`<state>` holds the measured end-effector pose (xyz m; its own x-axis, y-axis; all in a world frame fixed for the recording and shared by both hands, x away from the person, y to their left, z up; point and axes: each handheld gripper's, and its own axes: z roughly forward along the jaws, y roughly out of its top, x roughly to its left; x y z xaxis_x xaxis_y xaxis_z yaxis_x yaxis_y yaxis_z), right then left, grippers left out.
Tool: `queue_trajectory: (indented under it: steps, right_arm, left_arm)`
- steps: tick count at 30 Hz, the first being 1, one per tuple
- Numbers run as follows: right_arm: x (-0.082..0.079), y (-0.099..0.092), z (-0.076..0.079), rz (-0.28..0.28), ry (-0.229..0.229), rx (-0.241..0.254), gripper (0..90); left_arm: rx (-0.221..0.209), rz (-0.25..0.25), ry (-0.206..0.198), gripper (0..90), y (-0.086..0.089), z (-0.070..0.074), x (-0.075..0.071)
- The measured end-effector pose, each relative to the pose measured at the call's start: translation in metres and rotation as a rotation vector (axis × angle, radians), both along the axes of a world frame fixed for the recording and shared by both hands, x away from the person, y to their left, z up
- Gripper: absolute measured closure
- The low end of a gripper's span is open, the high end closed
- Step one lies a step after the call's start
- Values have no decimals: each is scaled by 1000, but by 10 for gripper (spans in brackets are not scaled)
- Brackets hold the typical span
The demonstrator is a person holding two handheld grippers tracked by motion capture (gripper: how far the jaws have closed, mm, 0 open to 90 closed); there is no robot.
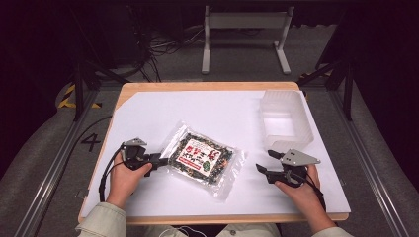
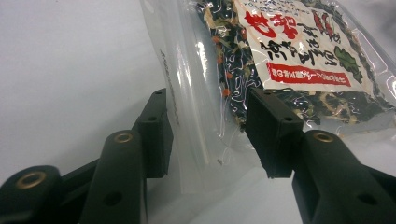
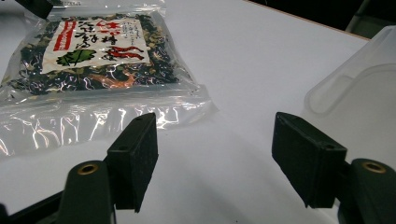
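White sheeting is covering one wooden bench point(image 1: 148, 89), with dark floor and cables lying beyond it. One translucent plastic tub point(image 1: 285, 120) is sitting at the far right. One clear packet point(image 1: 203, 157) of dark dried greens with a red-and-white label is lying flat mid-bench. Two tools are resting near it: the left tool point(image 2: 210, 135) is gaping around the packet's clear edge, unclenched; the right tool point(image 3: 215, 154) is standing released over bare sheeting, between packet and tub.

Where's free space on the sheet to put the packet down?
Free: the far-left stretch of the white sheet, behind the packet, and the near strip between the hands. Crowded: right side, with the clear tub and right gripper; left gripper straddles the packet's edge.
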<state>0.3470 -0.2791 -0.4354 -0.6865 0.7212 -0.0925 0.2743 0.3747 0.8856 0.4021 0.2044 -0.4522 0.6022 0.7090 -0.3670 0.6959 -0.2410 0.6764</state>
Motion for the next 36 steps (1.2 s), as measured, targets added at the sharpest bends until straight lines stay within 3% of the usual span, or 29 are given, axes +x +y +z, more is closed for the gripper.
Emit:
queue_trajectory:
  steps: [5,8,13,15,20,26,29,35,36]
  right_arm:
    - [0,1,0,1,-2,-1,311]
    - [0,1,0,2,-3,-5,309]
    - [0,2,0,3,-4,-4,306]
    - [0,2,0,5,-4,-5,305]
    - [0,3,0,11,-8,-4,301]
    - [0,3,0,13,-9,-5,299]
    - [0,3,0,14,-10,-7,298]
    - [0,2,0,14,-13,-8,297]
    - [0,2,0,14,-14,-9,297]
  left_arm:
    - [-15,-1,12,588,1,-1,-1]
    - [-68,11,34,624,4,-6,-1]
    - [-55,9,28,665,3,-5,-3]
    - [-60,-3,53,733,2,-5,-3]
    - [-85,5,72,778,2,-5,-4]
    - [-76,9,64,833,3,-4,-5]
    - [-98,17,69,870,4,-4,-6]
    - [-88,27,55,886,2,-2,-8]
    - [-110,35,55,886,3,-2,-8]
